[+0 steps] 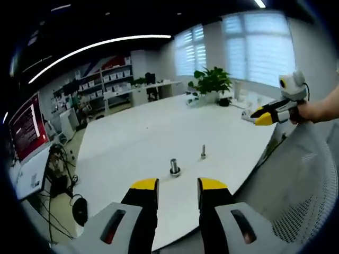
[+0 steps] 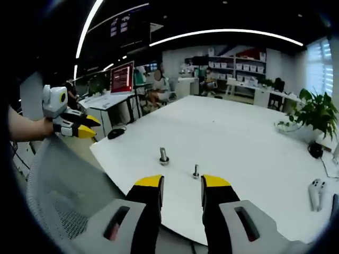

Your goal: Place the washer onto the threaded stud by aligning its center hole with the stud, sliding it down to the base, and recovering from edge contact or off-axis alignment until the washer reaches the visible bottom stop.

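Observation:
Two upright metal studs stand on the white table [image 1: 132, 137]. The thicker stud [image 1: 174, 166] has a wider ring at its foot; whether that ring is the washer I cannot tell. The thin stud [image 1: 203, 152] stands a little to its right. My left gripper [image 1: 178, 185] hangs open before the table's near edge, nothing between its yellow tips. The right gripper [image 1: 263, 114] shows at the far right, held by a hand. In the right gripper view, my right gripper [image 2: 182, 182] is open and empty, below the thick stud [image 2: 164, 156] and thin stud [image 2: 196, 171]. The left gripper [image 2: 79, 127] shows at the left.
A grey mesh chair back [image 1: 302, 180] [image 2: 69, 190] stands between me and the table. A potted plant [image 1: 213, 82] sits at the table's far side. White controllers [image 2: 317, 193] lie near the right edge. Desks with a red monitor [image 2: 122, 76] and a black mouse [image 2: 115, 133] are beyond.

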`<control>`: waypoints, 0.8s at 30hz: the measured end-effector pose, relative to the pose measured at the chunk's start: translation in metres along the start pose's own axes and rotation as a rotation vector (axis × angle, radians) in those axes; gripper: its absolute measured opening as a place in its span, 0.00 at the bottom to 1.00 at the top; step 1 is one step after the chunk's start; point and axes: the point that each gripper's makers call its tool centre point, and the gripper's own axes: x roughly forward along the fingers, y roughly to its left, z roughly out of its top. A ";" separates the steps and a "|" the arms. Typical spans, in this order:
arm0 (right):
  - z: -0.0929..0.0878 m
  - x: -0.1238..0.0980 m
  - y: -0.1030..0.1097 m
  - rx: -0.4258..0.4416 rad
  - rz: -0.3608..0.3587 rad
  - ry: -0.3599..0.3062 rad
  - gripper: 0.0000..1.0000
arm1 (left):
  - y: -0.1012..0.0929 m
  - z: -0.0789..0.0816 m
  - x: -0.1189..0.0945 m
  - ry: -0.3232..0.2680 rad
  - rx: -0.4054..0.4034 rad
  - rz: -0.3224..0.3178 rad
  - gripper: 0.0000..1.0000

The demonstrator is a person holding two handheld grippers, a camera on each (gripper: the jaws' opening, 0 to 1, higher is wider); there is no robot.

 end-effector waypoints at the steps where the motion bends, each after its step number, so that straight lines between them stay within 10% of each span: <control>1: -0.003 0.000 0.001 0.004 0.007 0.008 0.30 | 0.002 -0.001 -0.001 -0.003 -0.033 0.013 0.29; 16: -0.016 0.003 0.009 0.050 0.061 0.050 0.31 | 0.018 -0.014 -0.003 -0.044 -0.225 0.054 0.32; 24: -0.015 0.001 0.005 0.030 0.036 0.034 0.31 | 0.016 -0.013 -0.003 -0.045 -0.196 0.071 0.32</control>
